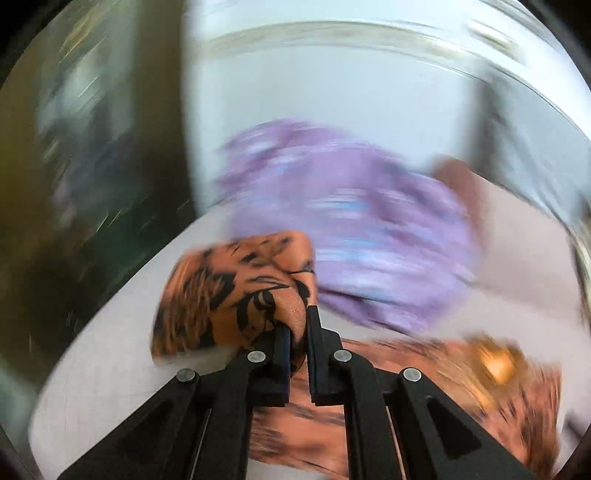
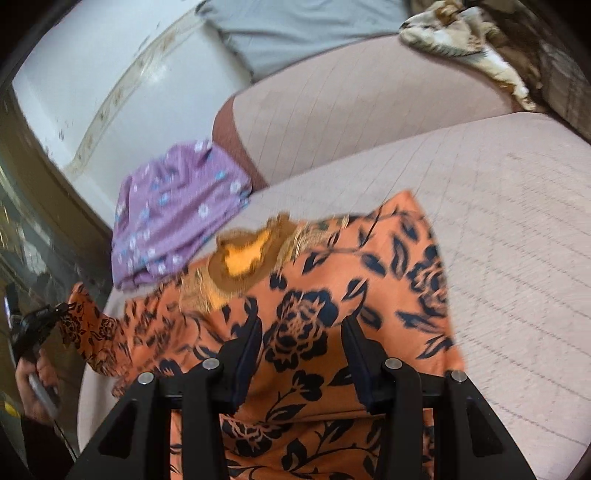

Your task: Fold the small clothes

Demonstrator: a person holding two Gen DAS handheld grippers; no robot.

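Two tongs | left (image 1: 298,325) pinches orange garment (image 1: 229,291) | right (image 2: 301,332) released | purple cloth (image 2: 177,218) beside

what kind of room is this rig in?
Probably a home bedroom or living room. The clothes lie on a quilted pinkish mattress or sofa cushion, a grey pillow leans on the white wall with a patterned border strip, and a crumpled blanket sits at the far end.

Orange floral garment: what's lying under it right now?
The orange floral garment lies on the pale quilted cushion, whose bare surface shows around it. The purple floral cloth lies beside its top edge. Anything beneath the fabric is covered.
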